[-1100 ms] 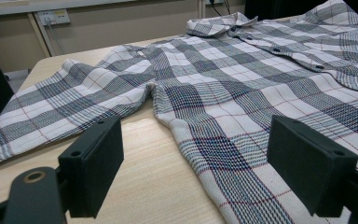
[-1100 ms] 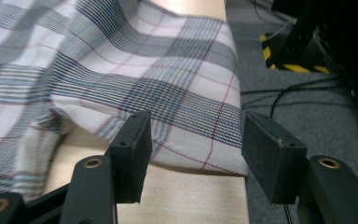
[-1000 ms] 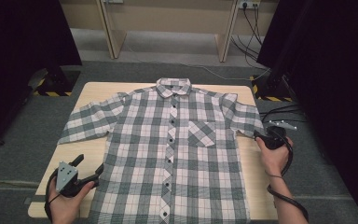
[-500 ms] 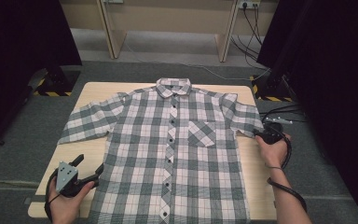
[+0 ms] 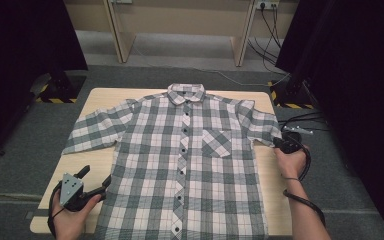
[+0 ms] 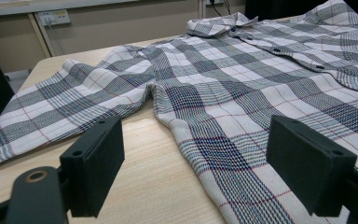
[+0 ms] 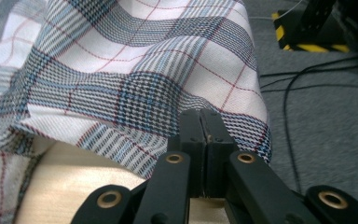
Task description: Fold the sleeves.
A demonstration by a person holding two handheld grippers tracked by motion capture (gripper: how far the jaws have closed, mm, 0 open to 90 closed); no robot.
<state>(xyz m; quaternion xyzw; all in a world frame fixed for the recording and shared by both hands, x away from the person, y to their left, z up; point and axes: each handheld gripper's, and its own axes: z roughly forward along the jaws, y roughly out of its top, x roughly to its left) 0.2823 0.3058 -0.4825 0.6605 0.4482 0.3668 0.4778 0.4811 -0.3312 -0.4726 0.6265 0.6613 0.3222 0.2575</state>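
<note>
Two grippers: right gripper (image 7: 200,122) fingers just closed, pinching the shirt (image 5: 190,165) sleeve hem at 3 o'clock, likely to fold; left gripper (image 5: 96,181) open at 8 o'clock; shirt flat on bench (image 5: 105,97).

My left tool (image 5: 94,182) is black, topped by a grey three-cornered plate with small holes. My right tool (image 7: 204,122) has black jaws, brass-ringed pivots and a black cable; both forearms are bare.
</note>
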